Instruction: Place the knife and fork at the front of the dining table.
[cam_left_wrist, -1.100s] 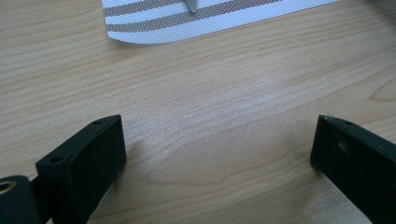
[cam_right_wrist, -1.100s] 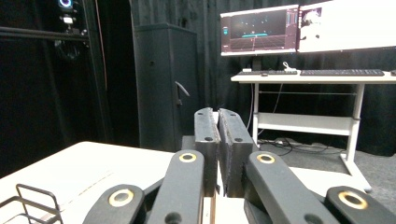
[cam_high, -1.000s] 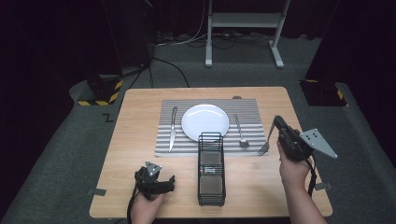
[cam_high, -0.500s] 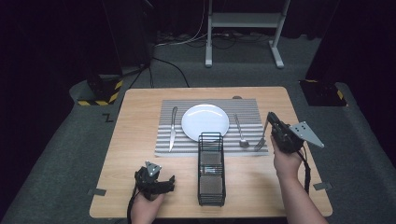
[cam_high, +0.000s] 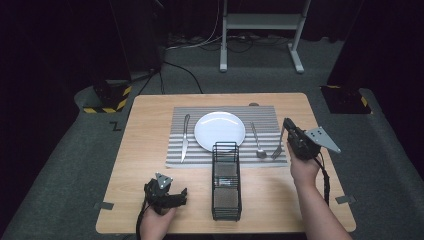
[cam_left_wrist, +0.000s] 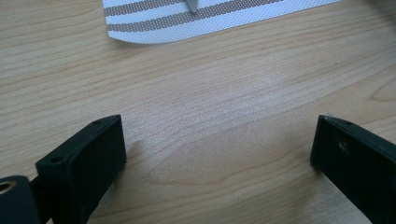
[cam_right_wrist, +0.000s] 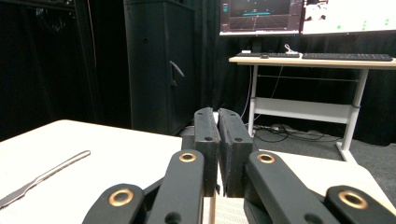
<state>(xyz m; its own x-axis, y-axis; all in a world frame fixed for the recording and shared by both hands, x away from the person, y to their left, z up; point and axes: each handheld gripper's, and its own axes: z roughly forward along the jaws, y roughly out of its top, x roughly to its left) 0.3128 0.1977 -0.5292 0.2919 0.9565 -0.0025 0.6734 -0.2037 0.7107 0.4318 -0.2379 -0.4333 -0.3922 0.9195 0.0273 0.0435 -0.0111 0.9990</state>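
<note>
A striped placemat (cam_high: 200, 155) lies mid-table with a white plate (cam_high: 220, 131) on it. A knife (cam_high: 185, 144) lies left of the plate; a spoon (cam_high: 257, 142) and a fork (cam_high: 278, 147) lie to its right. My right gripper (cam_high: 286, 123) hovers just past the mat's right edge, beside the fork and pointing away from me. In the right gripper view its jaws (cam_right_wrist: 218, 122) are pressed together with nothing between them. My left gripper (cam_high: 166, 192) rests low near the front left. Its jaws stand wide apart over bare wood (cam_left_wrist: 215, 130), with nothing between them.
A tall black wire basket (cam_high: 226, 180) stands in front of the plate, between my two hands. The mat's corner (cam_left_wrist: 140, 28) and the knife's tip (cam_left_wrist: 191, 4) lie ahead of the left gripper. Desks, cables and a cabinet (cam_right_wrist: 159, 65) stand beyond the table.
My right hand has carried its shut gripper left and slightly down, toward the mat's right edge by the fork. The left gripper has not moved.
</note>
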